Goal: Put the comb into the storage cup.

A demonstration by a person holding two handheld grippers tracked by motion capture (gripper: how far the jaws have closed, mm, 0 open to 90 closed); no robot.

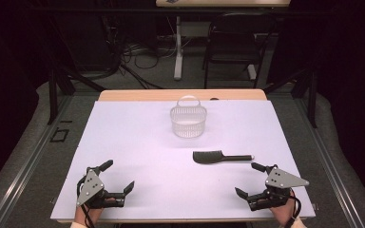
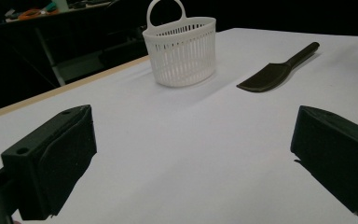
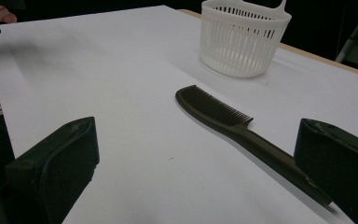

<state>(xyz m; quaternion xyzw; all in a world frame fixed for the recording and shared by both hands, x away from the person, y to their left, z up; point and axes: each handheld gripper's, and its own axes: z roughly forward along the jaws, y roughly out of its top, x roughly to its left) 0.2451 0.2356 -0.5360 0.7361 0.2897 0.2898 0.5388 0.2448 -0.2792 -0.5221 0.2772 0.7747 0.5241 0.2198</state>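
With both the left gripper (image 1: 117, 176) and right gripper (image 1: 247, 179) gaping wide and empty, the flat black comb (image 1: 221, 157) lying near the white basket (image 1: 188, 121) may skid from a shallow pinch.

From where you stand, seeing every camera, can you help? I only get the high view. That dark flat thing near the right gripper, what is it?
Observer: A comb; the right gripper view shows fine teeth along one edge.
Operator: Is the white basket solid?
Observer: No, the basket has slotted walls of thin vertical ribs.
Operator: Is the right gripper touching the comb?
Observer: No. The right gripper is open, and the handle end lies beside one jaw, on the table.
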